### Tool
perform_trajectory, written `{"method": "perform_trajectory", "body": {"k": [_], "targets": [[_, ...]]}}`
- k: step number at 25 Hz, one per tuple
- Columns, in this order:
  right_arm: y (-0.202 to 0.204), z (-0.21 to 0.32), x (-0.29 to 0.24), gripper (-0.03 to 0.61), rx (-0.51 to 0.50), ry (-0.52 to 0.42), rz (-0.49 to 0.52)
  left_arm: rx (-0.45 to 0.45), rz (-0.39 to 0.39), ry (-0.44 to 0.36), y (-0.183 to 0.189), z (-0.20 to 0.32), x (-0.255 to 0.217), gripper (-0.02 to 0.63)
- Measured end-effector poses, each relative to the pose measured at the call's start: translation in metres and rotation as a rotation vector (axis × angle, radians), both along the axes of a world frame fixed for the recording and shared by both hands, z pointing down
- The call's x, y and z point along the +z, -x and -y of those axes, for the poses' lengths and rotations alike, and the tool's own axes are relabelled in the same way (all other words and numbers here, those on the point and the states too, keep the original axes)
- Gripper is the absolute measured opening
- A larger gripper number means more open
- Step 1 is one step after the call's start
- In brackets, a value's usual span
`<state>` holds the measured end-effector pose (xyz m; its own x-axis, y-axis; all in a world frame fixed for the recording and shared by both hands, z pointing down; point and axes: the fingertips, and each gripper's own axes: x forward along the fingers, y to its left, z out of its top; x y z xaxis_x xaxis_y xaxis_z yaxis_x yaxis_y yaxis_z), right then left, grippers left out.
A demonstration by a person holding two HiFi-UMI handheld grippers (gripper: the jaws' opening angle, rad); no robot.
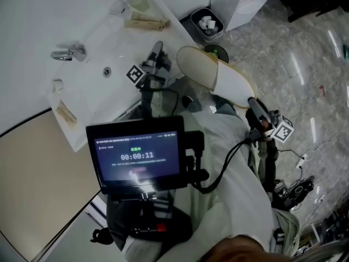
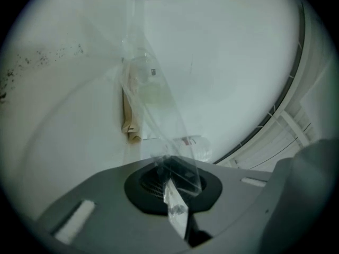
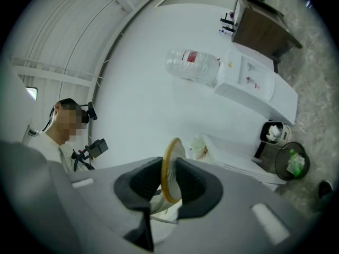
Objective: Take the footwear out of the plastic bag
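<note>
A white slipper (image 1: 210, 72) with a tan sole rim hangs in the air over the counter's right end. My right gripper (image 1: 253, 103) is shut on its edge; the rim (image 3: 170, 168) stands between that gripper's pads in the right gripper view. My left gripper (image 1: 157, 56) is above the sink's right side, to the left of the slipper's toe. In the left gripper view its jaws (image 2: 174, 192) are shut on a crumpled fold of the clear plastic bag (image 2: 153, 105), which stretches up from them. The bag hardly shows in the head view.
Below the grippers is a white sink (image 1: 103, 42) with a chrome faucet (image 1: 68, 53). A cup (image 1: 137, 3) and a tan packet (image 1: 146, 22) lie behind it. A small waste bin (image 1: 208, 24) stands on the marble floor. A chest-mounted screen (image 1: 136, 160) fills the lower middle.
</note>
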<state>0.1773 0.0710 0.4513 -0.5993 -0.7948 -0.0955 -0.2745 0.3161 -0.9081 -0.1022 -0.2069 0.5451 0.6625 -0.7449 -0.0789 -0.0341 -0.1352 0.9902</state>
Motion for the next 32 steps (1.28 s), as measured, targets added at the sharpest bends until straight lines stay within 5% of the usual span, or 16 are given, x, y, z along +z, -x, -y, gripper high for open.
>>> {"method": "perform_trajectory", "body": {"k": [10, 17, 21, 26, 32], "targets": [[-0.015, -0.040, 0.004, 0.080, 0.099, 0.043, -0.016, 0.349, 0.422, 0.117, -0.026, -0.010, 0.043, 0.027], [-0.008, -0.024, -0.001, 0.081, 0.103, 0.010, 0.010, 0.485, 0.539, 0.220, -0.040, -0.035, 0.048, 0.324], [-0.008, -0.020, -0.015, 0.081, 0.061, -0.018, 0.013, 0.498, 0.562, 0.259, -0.038, -0.043, 0.046, 0.324], [-0.021, -0.030, -0.044, 0.081, 0.018, -0.089, 0.032, 0.451, 0.653, 0.278, -0.020, -0.032, 0.061, 0.215], [-0.044, 0.001, -0.051, 0.081, 0.094, -0.121, 0.044, 0.547, 0.739, 0.236, -0.037, -0.052, 0.050, 0.290]]}}
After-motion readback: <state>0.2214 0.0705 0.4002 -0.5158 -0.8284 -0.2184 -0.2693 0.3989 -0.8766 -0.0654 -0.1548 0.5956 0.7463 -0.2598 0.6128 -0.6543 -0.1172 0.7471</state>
